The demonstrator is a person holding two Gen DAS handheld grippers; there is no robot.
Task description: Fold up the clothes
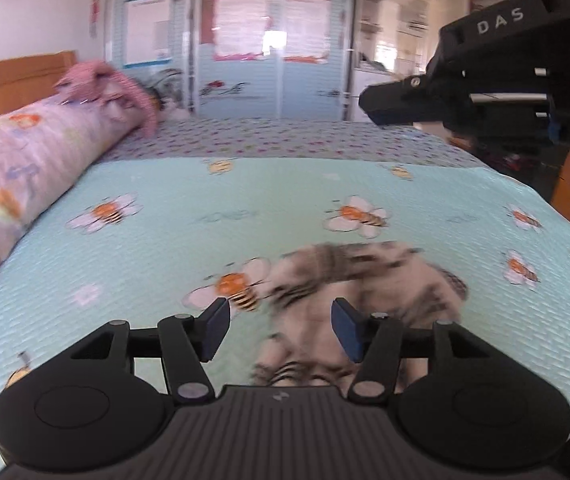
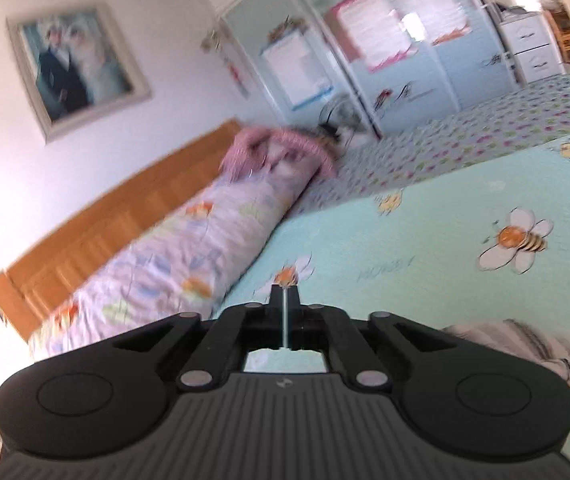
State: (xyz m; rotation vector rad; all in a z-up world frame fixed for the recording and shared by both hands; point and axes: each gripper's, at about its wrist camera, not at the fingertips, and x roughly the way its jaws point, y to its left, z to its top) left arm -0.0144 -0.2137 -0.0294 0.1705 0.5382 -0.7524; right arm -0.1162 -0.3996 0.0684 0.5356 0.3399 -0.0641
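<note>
The striped garment (image 1: 349,300) lies bunched on the bee-print bed (image 1: 165,208) at six o'clock beneath the released left tongs (image 1: 281,330), while the right tongs (image 2: 285,294), clenched and empty, hover at two o'clock, likely between folds.

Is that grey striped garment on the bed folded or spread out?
Folded, it seems: the striped garment lies as a compact bundle on the bee-print cover, with no sleeves spread. Blur hides how neatly.
</note>
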